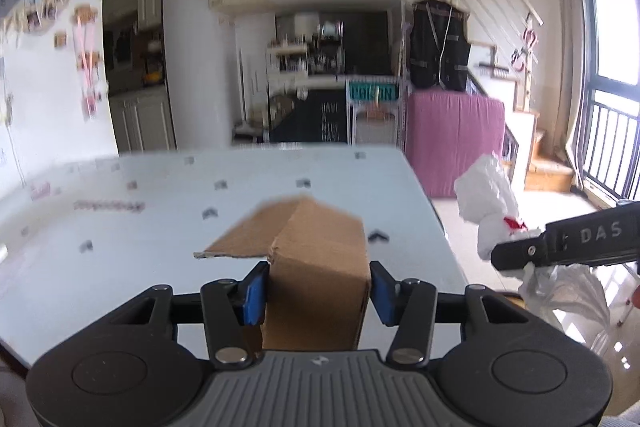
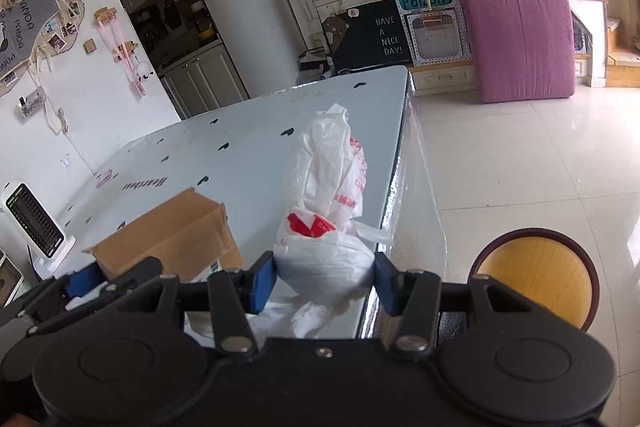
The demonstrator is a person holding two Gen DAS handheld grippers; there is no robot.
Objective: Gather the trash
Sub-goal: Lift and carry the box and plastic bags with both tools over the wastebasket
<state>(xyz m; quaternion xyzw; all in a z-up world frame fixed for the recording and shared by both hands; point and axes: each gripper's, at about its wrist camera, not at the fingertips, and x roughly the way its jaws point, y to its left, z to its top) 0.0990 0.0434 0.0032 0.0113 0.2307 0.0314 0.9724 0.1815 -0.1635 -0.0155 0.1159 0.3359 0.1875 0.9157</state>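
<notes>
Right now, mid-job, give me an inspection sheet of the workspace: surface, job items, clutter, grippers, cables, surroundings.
Surface: pale table printed with small dark hearts.
Job's things: cardboard box with an open flap; white plastic bag with red print, near the table's right edge.
Clutter: small pink item at the far left of the table.
Grippers: left gripper shut on the box; right gripper shut on the bag.
Cables: white cord hanging on the left wall.
Surroundings: white heater, pink mattress, round wooden stool, glossy tiled floor.
</notes>
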